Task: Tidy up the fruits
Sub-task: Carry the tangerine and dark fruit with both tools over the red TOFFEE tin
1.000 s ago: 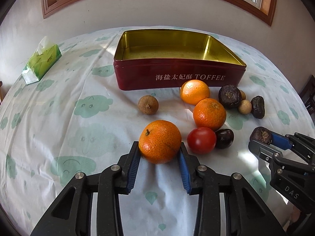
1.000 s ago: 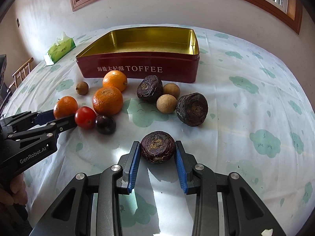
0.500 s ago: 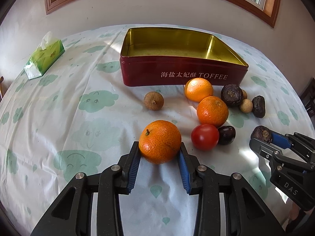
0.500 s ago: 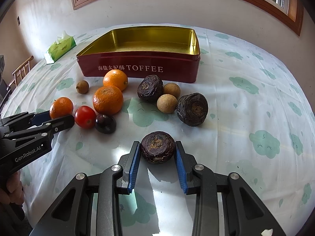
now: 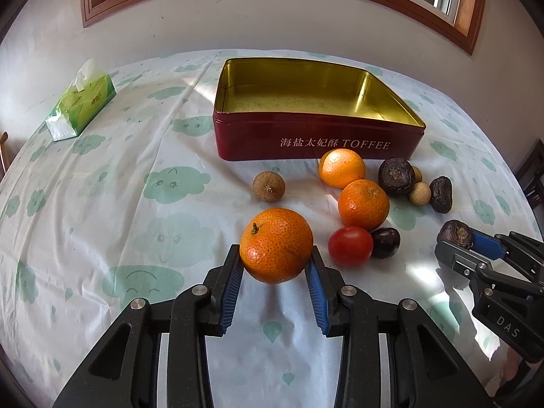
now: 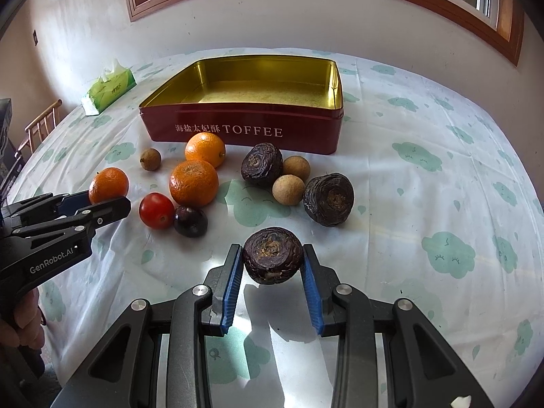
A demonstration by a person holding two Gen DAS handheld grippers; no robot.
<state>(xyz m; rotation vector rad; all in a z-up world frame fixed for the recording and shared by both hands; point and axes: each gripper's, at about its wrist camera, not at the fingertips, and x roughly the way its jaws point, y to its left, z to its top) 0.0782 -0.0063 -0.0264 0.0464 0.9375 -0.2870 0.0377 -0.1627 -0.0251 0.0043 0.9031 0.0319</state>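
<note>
Left gripper (image 5: 276, 265) clamping an orange (image 5: 276, 245) between its blue pads (image 5: 232, 292), holding it just above the tablecloth (image 5: 102, 183), shadow falling on the cloth beneath. Right gripper (image 6: 273, 265) squeezing a dark wrinkled fruit (image 6: 273, 260) the same way, lifted slightly off the cloth. Sitting beyond both, near the middle of the table: a red toffee tin (image 5: 306, 136) with a gold inside, lid off, holding nothing visible. Lying in front of the tin: two more oranges (image 5: 363, 204), touching or nearly touching each other; a red tomato (image 5: 350, 246) pressing against a small dark plum (image 5: 385, 242); a brown longan (image 5: 268, 186) resting apart on the left. Clustering further right: two more dark wrinkled fruits (image 6: 328, 199) with two pale round longans (image 6: 288, 189) between them. Standing well apart at the far left edge: a green tissue pack (image 5: 81, 105), one tissue sticking up. Showing at the lower left of the right wrist view: fingers (image 6: 20, 323) wrapping the left gripper's handle.
</note>
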